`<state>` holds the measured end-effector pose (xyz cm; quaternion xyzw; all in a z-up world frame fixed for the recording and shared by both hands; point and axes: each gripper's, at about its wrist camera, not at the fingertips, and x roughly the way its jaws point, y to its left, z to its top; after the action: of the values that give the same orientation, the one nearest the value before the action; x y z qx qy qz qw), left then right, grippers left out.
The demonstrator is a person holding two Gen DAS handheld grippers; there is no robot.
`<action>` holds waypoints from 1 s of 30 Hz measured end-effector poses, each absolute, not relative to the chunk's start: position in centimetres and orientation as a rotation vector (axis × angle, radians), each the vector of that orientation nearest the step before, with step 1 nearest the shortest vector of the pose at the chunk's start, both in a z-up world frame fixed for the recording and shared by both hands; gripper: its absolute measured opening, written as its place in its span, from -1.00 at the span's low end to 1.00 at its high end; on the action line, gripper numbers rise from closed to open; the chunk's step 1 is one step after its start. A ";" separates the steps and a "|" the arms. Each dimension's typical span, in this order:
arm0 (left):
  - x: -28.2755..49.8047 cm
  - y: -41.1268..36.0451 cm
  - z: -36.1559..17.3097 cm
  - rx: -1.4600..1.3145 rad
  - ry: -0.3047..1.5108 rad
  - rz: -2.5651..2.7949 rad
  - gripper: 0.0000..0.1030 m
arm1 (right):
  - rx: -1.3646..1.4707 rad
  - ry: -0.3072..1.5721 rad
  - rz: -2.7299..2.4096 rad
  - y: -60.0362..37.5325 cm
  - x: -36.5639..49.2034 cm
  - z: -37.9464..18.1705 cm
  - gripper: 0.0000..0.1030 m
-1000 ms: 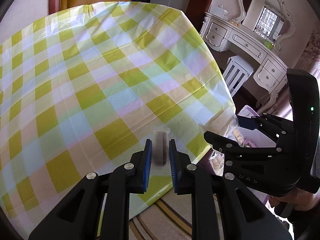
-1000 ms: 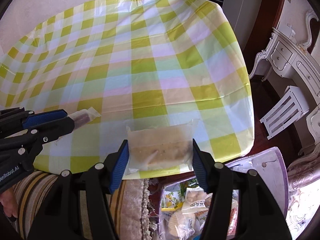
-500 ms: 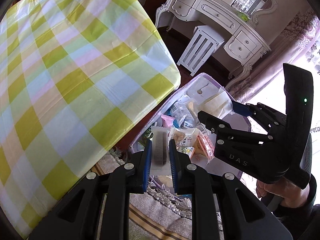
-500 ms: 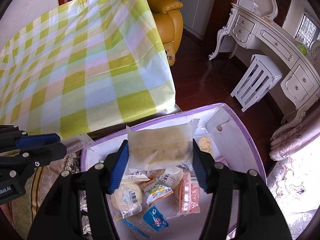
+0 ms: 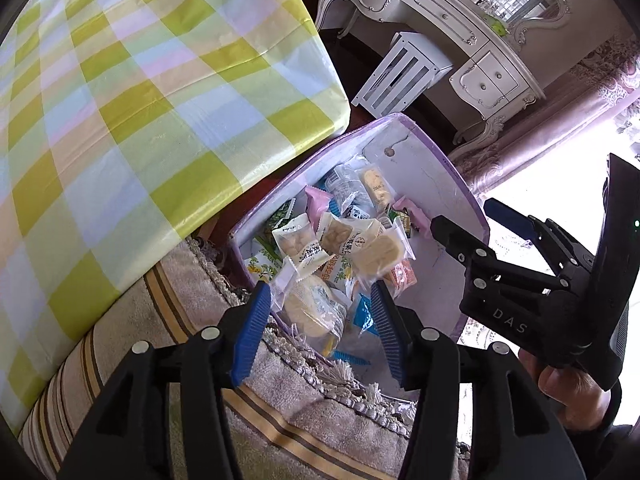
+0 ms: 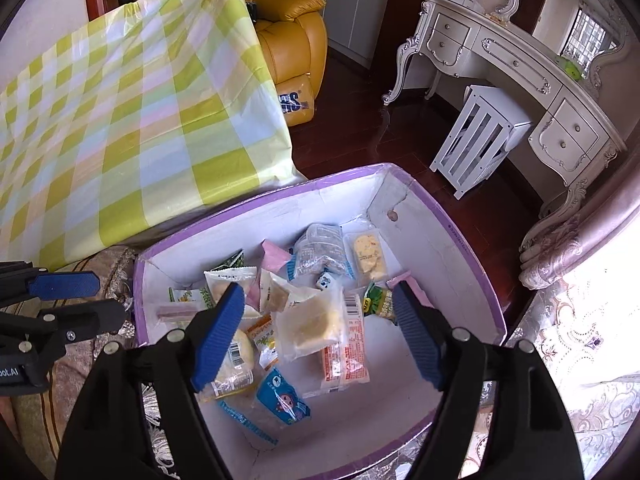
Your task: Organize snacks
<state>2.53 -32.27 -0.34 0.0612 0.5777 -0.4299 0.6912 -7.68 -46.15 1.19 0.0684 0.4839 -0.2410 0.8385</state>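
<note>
Bedroom-ish setting here: dark red wood floor, an ornate white dressing table [image 6: 516, 76] with a little white slatted stool [image 6: 480, 140] tucked by it, and a yellow leather armchair [image 6: 296, 36] in the back. The tabletop [image 6: 132, 128] wears a yellow-green checked plastic cloth, and right beside its edge, lower down, sits an open white box with purple trim [image 6: 440, 216], resting on striped fabric with a fringe.

The box is where all the snacks are. There's a jumble of wrapped stuff inside: a clear pack with a pale yellow cake [image 6: 316, 320] lying on top of the pile, an orange-and-white packet [image 6: 346, 356] next to it, a blue pouch with a cartoon face [image 6: 282, 398], a square yellow biscuit pack [image 6: 368, 254] at the far end, and a thin brownish wafer stick in clear wrap [image 6: 178, 314] lying near the left wall.

Both tools hang over the box, pointing down into it. The left hand-held gripper [image 5: 320, 330] has its blue pads apart with nothing pinched between them; its jaws have just been opening. Same deal with the right hand-held gripper [image 6: 320, 332]: jaws just spread wider, pads clear of the cake pack lying below them.
</note>
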 end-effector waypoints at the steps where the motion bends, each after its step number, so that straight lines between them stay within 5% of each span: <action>1: 2.1 -31.9 -0.2 0.129 1.292 -0.962 0.18 | 0.150 1.021 -0.511 -46.0 -7.8 1.4 0.48; 18: -4.2 -27.4 2.3 0.105 1.204 -0.874 0.75 | 0.145 1.009 -0.574 -44.4 -11.7 2.8 0.48; 30: -4.1 -28.4 1.5 0.091 1.228 -0.825 0.92 | 0.156 1.004 -0.606 -45.3 -12.5 2.8 0.48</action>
<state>-4.09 -28.45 1.51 0.0414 0.5592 -0.3757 0.7379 -12.46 -45.31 2.76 0.0735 0.4732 -0.2856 0.8301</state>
